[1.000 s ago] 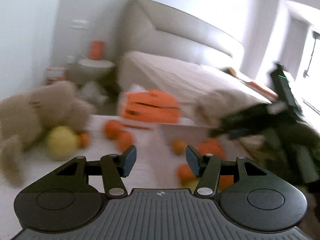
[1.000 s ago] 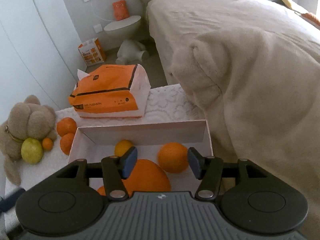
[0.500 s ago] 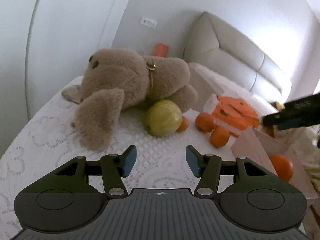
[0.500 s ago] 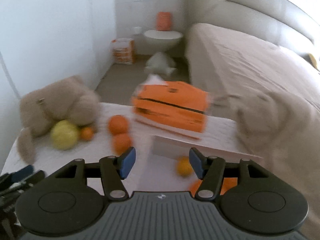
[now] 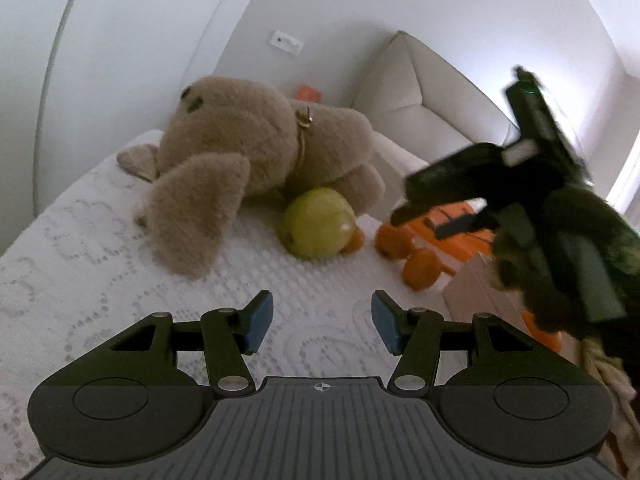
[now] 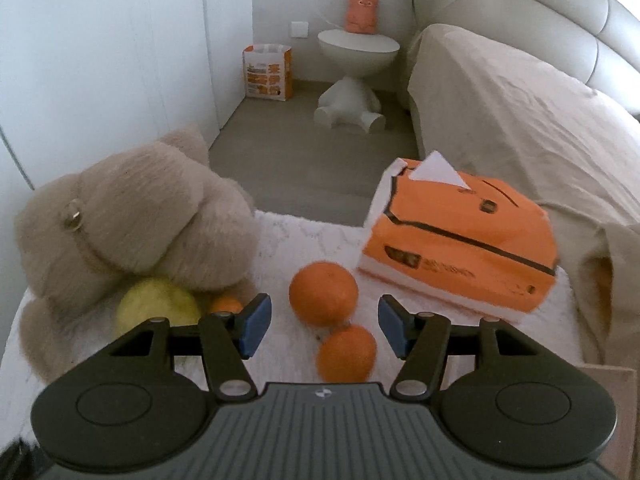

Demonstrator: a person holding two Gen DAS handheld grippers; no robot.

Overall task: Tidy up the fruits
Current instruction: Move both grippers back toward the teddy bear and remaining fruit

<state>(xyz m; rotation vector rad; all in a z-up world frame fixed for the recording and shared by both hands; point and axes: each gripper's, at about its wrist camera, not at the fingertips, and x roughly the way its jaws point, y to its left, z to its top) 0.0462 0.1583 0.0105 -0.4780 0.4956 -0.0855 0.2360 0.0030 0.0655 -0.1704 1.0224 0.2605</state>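
On the white lace cloth [image 6: 288,236] lie two oranges [image 6: 324,294] [image 6: 347,354], one behind the other. My right gripper [image 6: 322,322] hovers above them, open, the oranges showing between its fingers with gaps on both sides. A yellow-green fruit [image 6: 158,306] and a small orange [image 6: 226,304] rest against a plush bear [image 6: 132,216]. My left gripper [image 5: 322,320] is open and empty, low over the cloth, short of the yellow-green fruit [image 5: 318,222]. In the left wrist view the right gripper [image 5: 500,200] is a dark blur over the oranges [image 5: 424,272].
An orange tissue pack [image 6: 460,256] sits just right of the oranges. A cardboard box's edge [image 5: 472,288] shows at right with an orange [image 5: 544,328] inside. A bed [image 6: 520,100] lies beyond; a side table [image 6: 358,46] and a paper bag [image 6: 267,72] stand on the floor.
My right gripper swung left from above the box to above the two loose oranges. My left gripper swung left and down toward the bear, then held still. The right gripper entered the left view.
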